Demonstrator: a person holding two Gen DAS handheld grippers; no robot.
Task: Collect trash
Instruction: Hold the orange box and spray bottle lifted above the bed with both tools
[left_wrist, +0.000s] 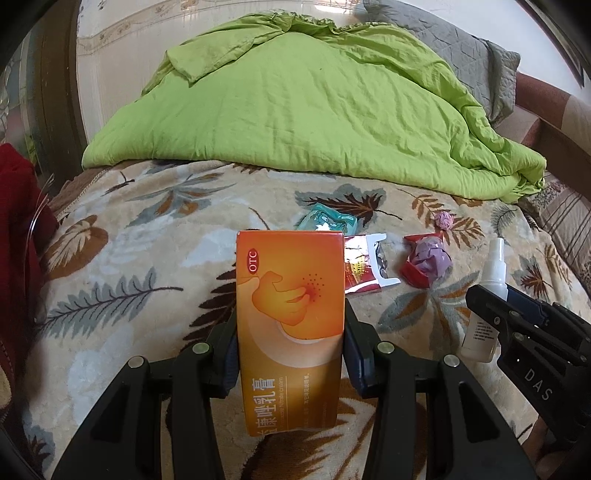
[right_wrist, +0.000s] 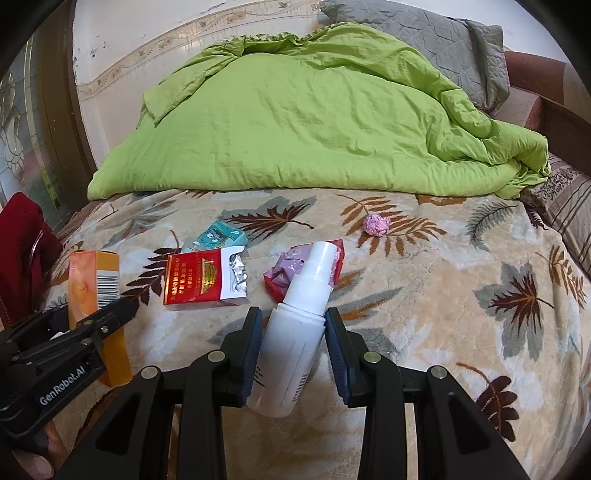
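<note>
Left wrist view: left gripper (left_wrist: 290, 354) clamped on orange ointment box (left_wrist: 290, 325), its long axis running forward along the fingers, raised above the leaf-print blanket (left_wrist: 122, 295).

Right wrist view: right gripper (right_wrist: 293, 354) holds white spray bottle (right_wrist: 291, 339) — nozzle forward, tilted right; torn red cigarette pack (right_wrist: 203, 280) just ahead-left.

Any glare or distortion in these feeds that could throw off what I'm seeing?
Left wrist: daylight, a glare spot on the top edge of the orange box held in the left gripper; fisheye bends and darkens the corners. Right wrist: the white spray bottle in the right gripper is sharp; same edge curvature.
</note>
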